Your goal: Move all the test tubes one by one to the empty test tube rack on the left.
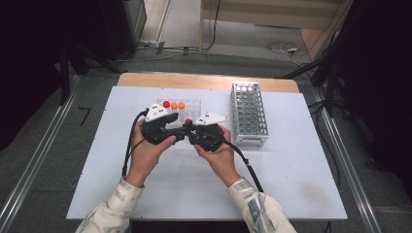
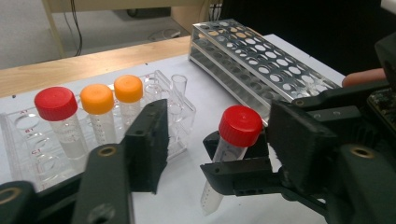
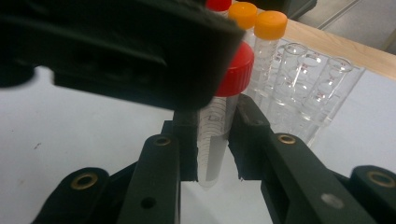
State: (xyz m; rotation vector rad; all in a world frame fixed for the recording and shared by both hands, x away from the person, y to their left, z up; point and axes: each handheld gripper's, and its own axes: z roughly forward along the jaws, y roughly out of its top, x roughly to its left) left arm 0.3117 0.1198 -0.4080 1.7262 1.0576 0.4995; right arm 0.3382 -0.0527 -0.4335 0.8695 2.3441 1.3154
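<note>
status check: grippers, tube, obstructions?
Right gripper shut on red-capped tube. Left gripper open, jaws around its cap. Nothing in the way.

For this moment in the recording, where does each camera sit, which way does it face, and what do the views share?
High view: above the person's side, looking forward and down on the table; both hands, sleeves, left gripper and right gripper show.
Left gripper view: rides the left gripper, facing the clear rack and metal rack; own jaws show, not touching the tube.
Right gripper view: rides the right gripper, jaws clamping the tube.
Shared: the red-capped tube and clear rack.
</note>
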